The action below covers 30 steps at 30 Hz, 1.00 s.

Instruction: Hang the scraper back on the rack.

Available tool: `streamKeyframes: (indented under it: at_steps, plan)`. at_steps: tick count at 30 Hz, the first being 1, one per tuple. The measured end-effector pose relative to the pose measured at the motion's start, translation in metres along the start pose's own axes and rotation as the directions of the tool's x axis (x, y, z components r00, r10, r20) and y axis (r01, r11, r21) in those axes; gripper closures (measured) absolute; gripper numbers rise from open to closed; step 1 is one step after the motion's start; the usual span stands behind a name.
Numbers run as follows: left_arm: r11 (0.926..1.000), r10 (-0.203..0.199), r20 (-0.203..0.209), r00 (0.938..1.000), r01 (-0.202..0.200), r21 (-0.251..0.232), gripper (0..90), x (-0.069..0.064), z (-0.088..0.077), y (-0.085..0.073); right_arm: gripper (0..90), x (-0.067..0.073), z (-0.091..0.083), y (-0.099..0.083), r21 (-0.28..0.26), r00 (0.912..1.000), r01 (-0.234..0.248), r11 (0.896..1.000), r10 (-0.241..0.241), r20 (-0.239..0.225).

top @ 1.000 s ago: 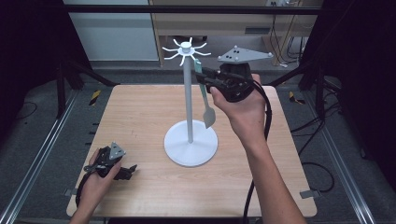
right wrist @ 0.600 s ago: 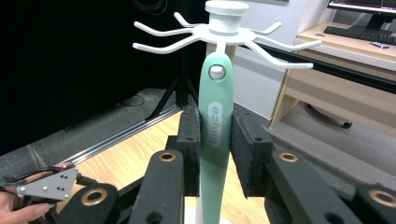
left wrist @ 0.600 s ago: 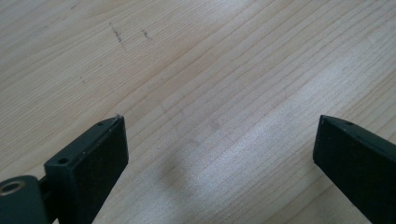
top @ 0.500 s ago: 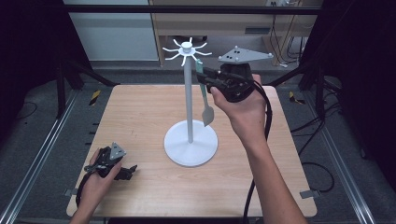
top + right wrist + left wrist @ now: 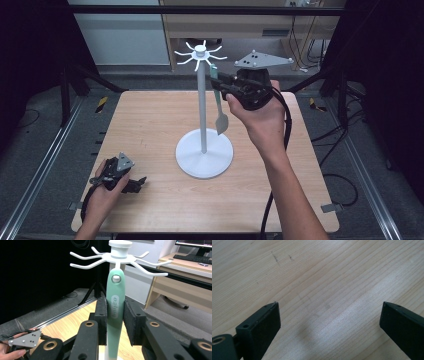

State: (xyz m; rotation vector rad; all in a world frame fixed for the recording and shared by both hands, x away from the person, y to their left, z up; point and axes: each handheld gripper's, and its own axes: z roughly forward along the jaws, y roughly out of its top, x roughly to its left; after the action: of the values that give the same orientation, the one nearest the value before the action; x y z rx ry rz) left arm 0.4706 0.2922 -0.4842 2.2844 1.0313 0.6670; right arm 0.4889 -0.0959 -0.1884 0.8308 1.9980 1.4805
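The right gripper [image 5: 115, 322] has its jaws clamped on the mint-green plastic handle of a slim spatula [image 5: 115, 302], light, stiff and smooth, hanging on the white pronged rack [image 5: 202, 107]; left gripper [image 5: 117, 175] rests gaping on the desk [image 5: 150, 120]

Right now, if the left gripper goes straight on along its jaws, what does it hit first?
The wooden tabletop. The left gripper points down at bare wood with its jaws open and nothing between them; how far off the wood is isn't clear.
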Motion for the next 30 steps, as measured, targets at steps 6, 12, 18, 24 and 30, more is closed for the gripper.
streamKeyframes:
  at_steps: [6, 12, 18, 24, 30]
  plan:
    - [1.0000, -0.004, 0.000, 1.0000, 0.004, -0.001, 3.0, 0.000, 0.000, 0.000, 73.6, -0.001, -0.001, 0.001, 0.005, 1.0000, -0.008, 1.000, 0.008, -0.002]
    - [1.0000, -0.005, -0.001, 1.0000, 0.005, 0.002, 3.0, 0.000, -0.001, -0.001, 71.1, -0.002, -0.003, 0.001, 0.016, 1.0000, -0.004, 1.000, 0.004, -0.003]
    - [0.9999, -0.010, -0.001, 0.9999, 0.010, 0.001, 3.0, 0.000, -0.002, -0.003, 69.2, -0.007, -0.010, -0.001, 0.024, 0.9999, -0.009, 1.000, 0.009, 0.010]
    - [0.9999, -0.010, -0.002, 0.9999, 0.010, 0.000, 3.0, 0.001, -0.002, -0.002, 65.7, -0.013, -0.018, -0.006, 0.043, 0.9989, -0.023, 0.999, 0.021, 0.041]
    - [0.9999, -0.014, -0.001, 0.9999, 0.014, 0.001, 3.0, 0.001, -0.001, -0.002, 54.5, -0.025, -0.024, -0.026, 0.090, 0.9934, -0.036, 0.995, 0.026, 0.112]
